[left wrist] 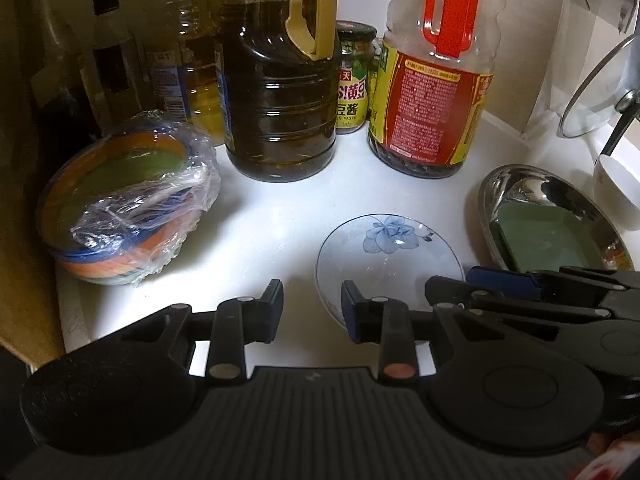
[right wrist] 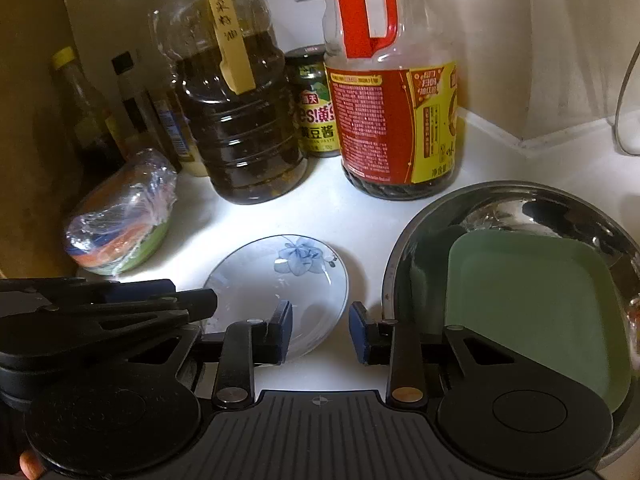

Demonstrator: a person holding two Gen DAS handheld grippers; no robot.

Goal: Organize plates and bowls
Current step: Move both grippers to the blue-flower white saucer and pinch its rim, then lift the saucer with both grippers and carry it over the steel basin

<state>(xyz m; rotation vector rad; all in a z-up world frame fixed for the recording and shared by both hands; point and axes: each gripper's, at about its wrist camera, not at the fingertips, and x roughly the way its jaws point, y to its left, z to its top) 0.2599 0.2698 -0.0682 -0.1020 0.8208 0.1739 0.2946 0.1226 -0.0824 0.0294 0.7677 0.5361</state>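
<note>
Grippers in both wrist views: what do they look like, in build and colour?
The left gripper and right gripper look alike: matte black plastic, two short fingers with dark blue pads, black linkage bars with silver and copper-coloured rivets, round black discs either side, and a ribbed dark grey plate behind. No cables or sleeves show.

Setting: home kitchen, corner of a white countertop (left wrist: 272, 216). Evidence: large oil jug (left wrist: 280, 92) with dark liquid at upper centre; red-handled bottle (left wrist: 432, 80) with Chinese label to its right; soybean paste jar (left wrist: 354, 84) between them; condiment bottles (left wrist: 108, 56) at upper left. Glass pot lid (left wrist: 596, 92) at right edge. Stack of coloured bowls (left wrist: 128, 200) in plastic wrap at left.
</note>
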